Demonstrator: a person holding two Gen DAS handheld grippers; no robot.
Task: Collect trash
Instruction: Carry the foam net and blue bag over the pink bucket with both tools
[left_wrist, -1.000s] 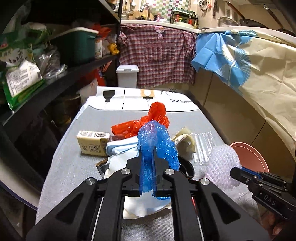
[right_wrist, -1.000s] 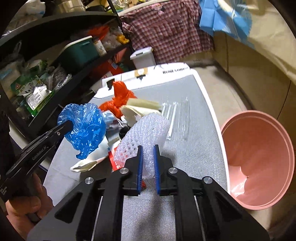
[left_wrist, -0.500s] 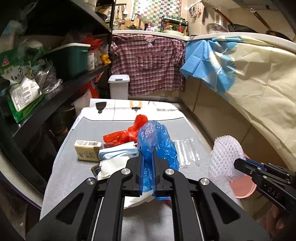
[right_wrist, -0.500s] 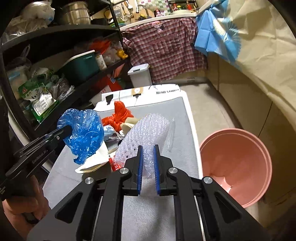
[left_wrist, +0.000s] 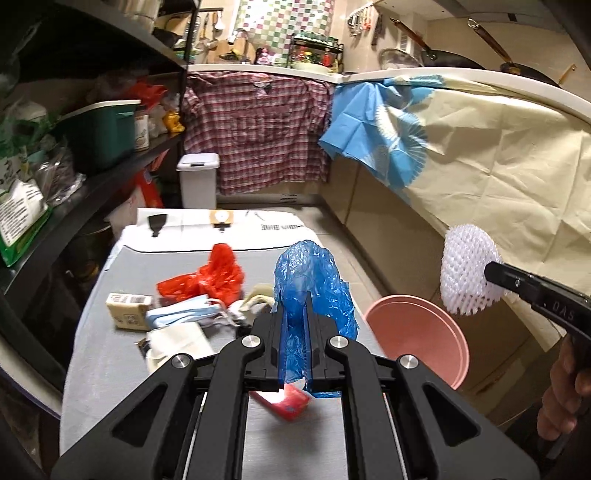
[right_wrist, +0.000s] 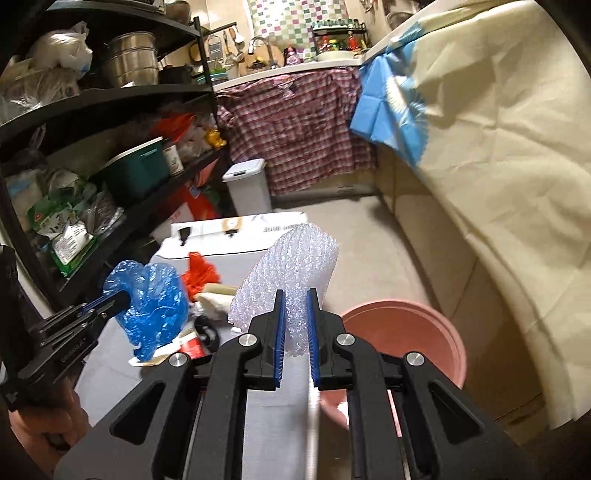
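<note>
My left gripper (left_wrist: 294, 295) is shut on a crumpled blue plastic bag (left_wrist: 314, 280) and holds it up over the right edge of the grey table (left_wrist: 110, 362). It also shows in the right wrist view (right_wrist: 151, 306). My right gripper (right_wrist: 294, 295) is shut on a white foam net sleeve (right_wrist: 291, 269), held high above the pink bin (right_wrist: 402, 332). The sleeve (left_wrist: 467, 273) and the bin (left_wrist: 417, 339) also show in the left wrist view, to the right of the table.
On the table lie a red plastic bag (left_wrist: 207, 277), a small carton (left_wrist: 127, 310), a blue face mask (left_wrist: 181, 315), white paper (left_wrist: 177, 339) and a red packet (left_wrist: 284, 402). Black shelves (left_wrist: 92, 192) stand at left. A white lidded bin (left_wrist: 197, 181) stands beyond.
Both grippers have lifted their loads and moved right, away from the table. The foam sleeve now hangs over the pink bin; the blue bag is at the table's right edge.
</note>
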